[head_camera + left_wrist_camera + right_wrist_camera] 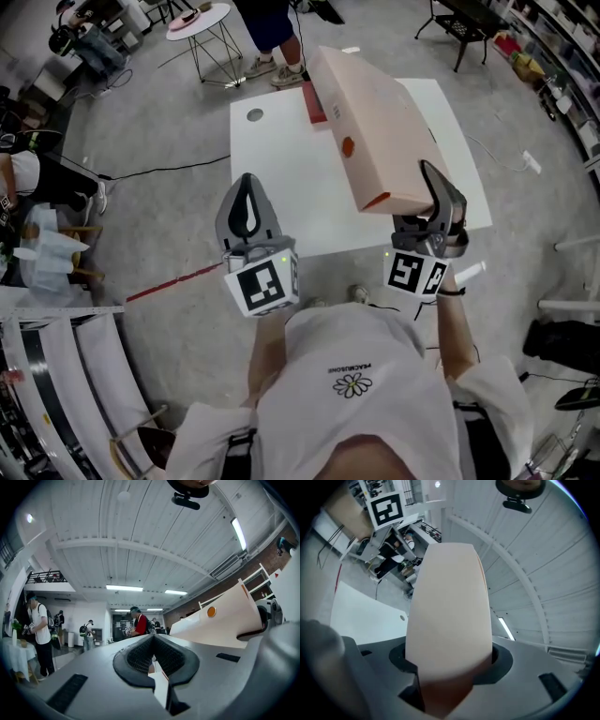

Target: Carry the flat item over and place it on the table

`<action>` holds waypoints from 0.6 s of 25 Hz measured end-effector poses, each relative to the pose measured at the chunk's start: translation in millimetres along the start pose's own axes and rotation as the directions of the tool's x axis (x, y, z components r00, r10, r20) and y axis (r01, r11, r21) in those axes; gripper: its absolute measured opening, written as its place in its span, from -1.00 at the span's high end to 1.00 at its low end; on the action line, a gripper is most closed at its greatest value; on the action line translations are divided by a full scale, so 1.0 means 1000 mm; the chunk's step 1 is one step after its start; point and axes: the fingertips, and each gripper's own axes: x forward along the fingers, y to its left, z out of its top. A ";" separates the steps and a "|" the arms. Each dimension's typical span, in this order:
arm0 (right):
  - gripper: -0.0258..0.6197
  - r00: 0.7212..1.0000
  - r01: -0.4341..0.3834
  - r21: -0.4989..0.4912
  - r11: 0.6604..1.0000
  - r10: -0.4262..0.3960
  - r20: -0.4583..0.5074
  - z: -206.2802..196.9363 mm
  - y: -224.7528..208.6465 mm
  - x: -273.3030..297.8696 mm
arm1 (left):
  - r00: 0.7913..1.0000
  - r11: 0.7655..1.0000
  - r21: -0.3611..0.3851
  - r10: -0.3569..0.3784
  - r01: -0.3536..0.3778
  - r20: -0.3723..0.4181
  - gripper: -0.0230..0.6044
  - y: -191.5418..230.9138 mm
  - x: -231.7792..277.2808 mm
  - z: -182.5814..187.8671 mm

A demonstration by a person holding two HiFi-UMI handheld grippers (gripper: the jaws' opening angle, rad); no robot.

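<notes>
A round side table (199,21) stands at 11 o'clock, a black chair (466,26) at 1 o'clock, a red floor stripe (173,279) at 9 o'clock.

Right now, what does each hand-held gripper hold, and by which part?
Right hand-held gripper clamps the flat pink box by its near end; left hand-held gripper holds nothing.

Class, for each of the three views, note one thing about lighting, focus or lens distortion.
Head view: even light, box sharp, floor curving at the edges. Left gripper view: black fisheye corners, ceiling lamps blown white, near left gripper soft. Right gripper view: the box's near end, in the right gripper, blurred and in shadow.
</notes>
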 end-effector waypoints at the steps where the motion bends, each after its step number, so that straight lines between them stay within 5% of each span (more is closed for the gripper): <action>1: 0.06 1.000 -0.014 -0.044 0.999 0.014 -0.007 -0.001 0.005 0.002 | 1.000 1.000 -0.005 0.003 -0.003 -0.001 0.88 0.001 -0.001 -0.001; 8: 0.06 0.995 -0.099 -0.321 0.942 0.093 -0.034 -0.015 0.037 0.009 | 1.000 1.000 -0.008 0.004 -0.004 -0.004 0.88 0.005 -0.006 -0.007; 15: 0.06 0.992 -0.123 -0.444 0.888 0.120 -0.035 -0.025 0.049 0.017 | 0.999 0.999 -0.017 0.034 -0.035 -0.027 0.88 0.014 -0.004 -0.012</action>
